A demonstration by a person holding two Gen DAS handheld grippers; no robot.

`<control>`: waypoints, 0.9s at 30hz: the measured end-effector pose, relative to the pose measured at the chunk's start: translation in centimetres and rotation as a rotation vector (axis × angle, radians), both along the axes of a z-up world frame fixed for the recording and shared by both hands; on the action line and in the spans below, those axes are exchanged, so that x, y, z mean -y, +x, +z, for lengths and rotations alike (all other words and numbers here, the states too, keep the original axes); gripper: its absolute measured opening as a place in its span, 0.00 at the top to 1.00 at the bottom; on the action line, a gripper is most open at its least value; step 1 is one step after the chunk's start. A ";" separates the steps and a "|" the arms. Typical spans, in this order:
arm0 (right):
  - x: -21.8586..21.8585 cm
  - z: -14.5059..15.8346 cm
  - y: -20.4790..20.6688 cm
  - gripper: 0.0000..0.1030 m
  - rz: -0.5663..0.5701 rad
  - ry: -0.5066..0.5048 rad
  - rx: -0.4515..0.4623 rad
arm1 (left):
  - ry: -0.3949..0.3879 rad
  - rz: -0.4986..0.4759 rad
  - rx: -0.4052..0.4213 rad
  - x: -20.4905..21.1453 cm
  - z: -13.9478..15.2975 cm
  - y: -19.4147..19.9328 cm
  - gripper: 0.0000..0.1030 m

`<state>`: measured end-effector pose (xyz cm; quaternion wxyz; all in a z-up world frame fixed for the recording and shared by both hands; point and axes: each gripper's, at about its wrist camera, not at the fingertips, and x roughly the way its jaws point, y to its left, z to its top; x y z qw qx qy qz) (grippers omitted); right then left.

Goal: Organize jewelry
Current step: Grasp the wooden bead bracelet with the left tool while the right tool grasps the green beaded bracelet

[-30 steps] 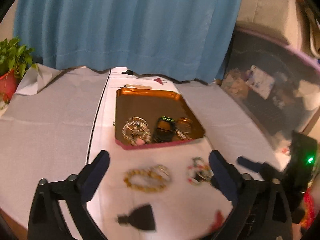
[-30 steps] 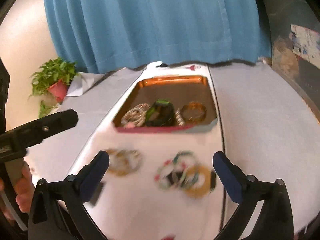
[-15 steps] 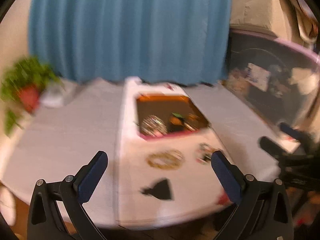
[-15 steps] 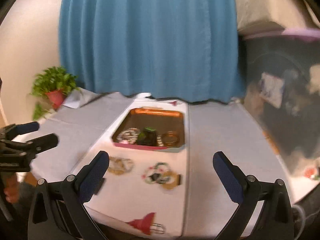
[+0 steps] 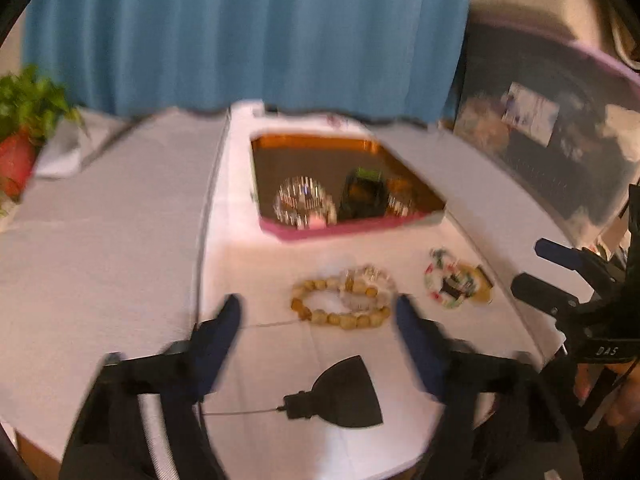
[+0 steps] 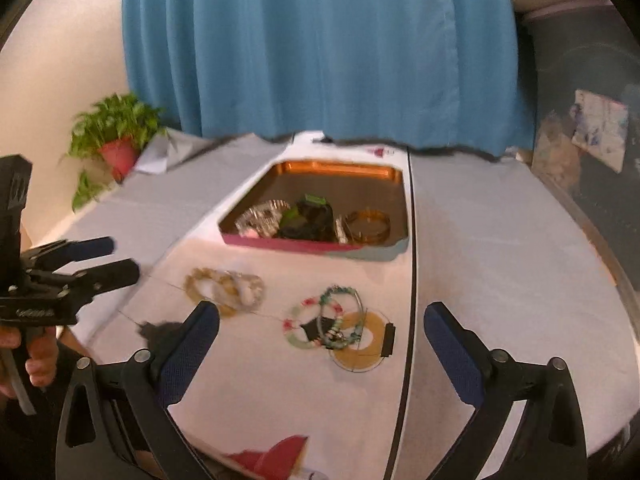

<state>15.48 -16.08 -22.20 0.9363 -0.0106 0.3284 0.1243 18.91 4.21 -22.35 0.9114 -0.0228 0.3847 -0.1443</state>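
A copper-lined tray with a pink front rim (image 5: 348,230) (image 6: 296,245) sits on the white cloth and holds a silver bangle cluster, a black-and-green piece and an amber bangle (image 6: 367,225). In front of it lie a tan bead bracelet (image 5: 340,300) (image 6: 224,290) and a pile of green, pink and orange bracelets (image 5: 454,284) (image 6: 340,326). My left gripper (image 5: 318,326) hovers just short of the bead bracelet, jaws closing, nothing between them. My right gripper (image 6: 322,340) hangs above the colourful pile, jaws closing, pads clear of it.
A black fan-shaped tassel on a thin cord (image 5: 342,394) lies near the table's front edge, a red one (image 6: 276,456) at the front. A potted plant (image 6: 116,140) stands at the far left, a blue curtain (image 6: 320,48) behind. Dark storage bins (image 5: 560,152) are at right.
The left gripper pulled back, then dropped toward the bead bracelet, and its jaws narrowed a lot. The right gripper drew back, returned over the colourful pile, and its jaws narrowed slightly.
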 end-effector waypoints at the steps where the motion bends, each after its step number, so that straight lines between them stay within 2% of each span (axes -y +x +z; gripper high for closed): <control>1: 0.2 -1.0 0.8 0.30 -0.003 0.011 -0.026 | -0.019 -0.015 -0.032 0.0 -0.8 1.0 0.57; 4: 1.2 -3.1 2.8 0.64 -0.029 0.036 -0.099 | -0.024 -0.013 -0.065 -0.2 -2.6 3.1 0.62; 6: 1.9 -4.2 4.2 0.71 -0.043 0.052 -0.136 | -0.006 -0.014 -0.070 -0.2 -3.1 3.8 0.62; 9: 2.4 -4.5 5.1 0.77 -0.042 0.078 -0.140 | 0.005 -0.040 -0.100 0.1 -4.0 4.8 0.63; 10: 2.2 -4.6 5.3 0.80 -0.034 0.070 -0.140 | 0.033 -0.041 -0.074 0.4 -4.0 4.8 0.66; 14: 1.4 -5.2 6.4 0.83 0.007 0.054 -0.162 | 0.153 -0.057 -0.030 1.7 -4.4 5.0 0.71; 15: 1.0 -5.3 6.6 0.83 0.021 0.046 -0.164 | 0.154 -0.059 -0.030 1.7 -4.4 5.0 0.74; 17: 0.3 -5.5 6.7 0.82 0.042 0.031 -0.169 | 0.138 -0.058 -0.047 1.6 -4.4 5.1 0.81; 18: -0.1 -5.5 6.6 0.82 0.052 0.026 -0.165 | 0.132 -0.059 -0.056 1.4 -4.3 5.1 0.91; 22: -1.3 -5.5 6.2 0.82 0.107 0.018 -0.159 | 0.004 -0.057 -0.122 -0.1 -3.9 5.0 0.90; 27: -2.1 -6.3 6.2 0.83 0.121 -0.036 -0.189 | -0.053 -0.061 -0.087 -0.8 -2.4 3.6 0.90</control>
